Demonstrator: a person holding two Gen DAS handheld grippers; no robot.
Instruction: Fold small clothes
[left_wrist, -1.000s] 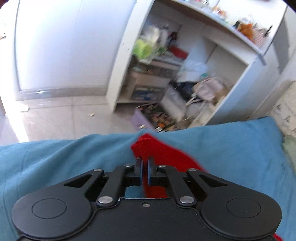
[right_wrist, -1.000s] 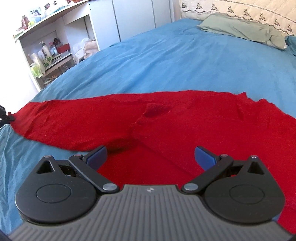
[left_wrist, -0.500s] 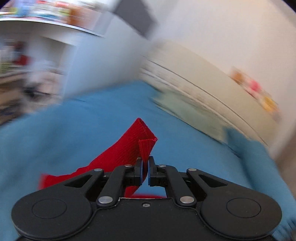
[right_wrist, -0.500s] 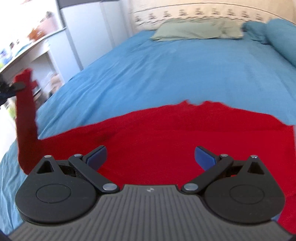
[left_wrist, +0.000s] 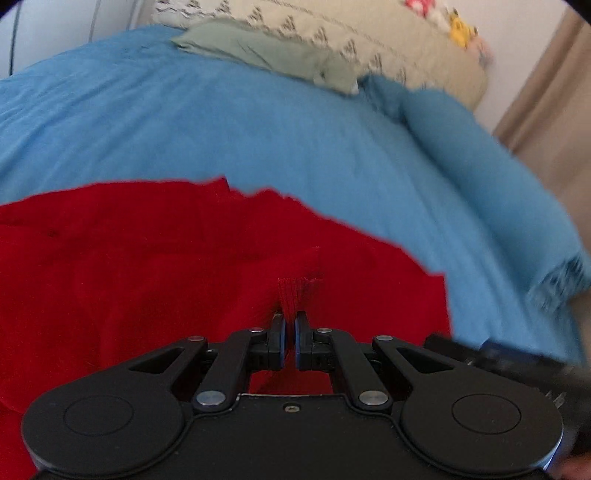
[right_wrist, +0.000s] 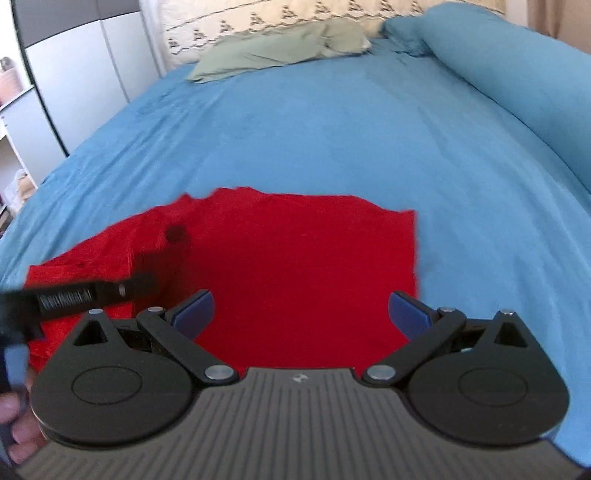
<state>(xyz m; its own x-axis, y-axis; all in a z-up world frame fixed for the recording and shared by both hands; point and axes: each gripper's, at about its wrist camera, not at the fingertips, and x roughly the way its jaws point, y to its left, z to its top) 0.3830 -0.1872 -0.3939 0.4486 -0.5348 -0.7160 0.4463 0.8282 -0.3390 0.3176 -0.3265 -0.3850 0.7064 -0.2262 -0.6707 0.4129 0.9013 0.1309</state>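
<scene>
Item 1 — red knitted garment (right_wrist: 295, 273): lies spread on the blue bedspread (right_wrist: 314, 133), in the near part of the bed. Its far edge is uneven; its right edge is straight, with a squared far-right corner. A layer of the same red cloth is doubled over on its left portion. In the left wrist view a ribbed cuff end (left_wrist: 295, 291) stands up just beyond the fingertips.

Item 2 — left gripper (left_wrist: 290, 332), black, two-fingered: jaws drawn nearly together, pinching the ribbed red cuff, which rises between them. Positioned over the red garment. Its blurred dark body is also visible at the left edge of the right wrist view (right_wrist: 74, 295).

Item 3 — right gripper (right_wrist: 300, 310), black with blue finger pads (right_wrist: 195, 308): jaws spread wide, nothing between them; poised above the near edge of the red garment.

Item 4 — sage-green pillow (right_wrist: 280, 48): at the head of the bed, against the cream patterned headboard (right_wrist: 280, 14).

Item 5 — long blue bolster (right_wrist: 509, 70): along the right side of the bed
</scene>
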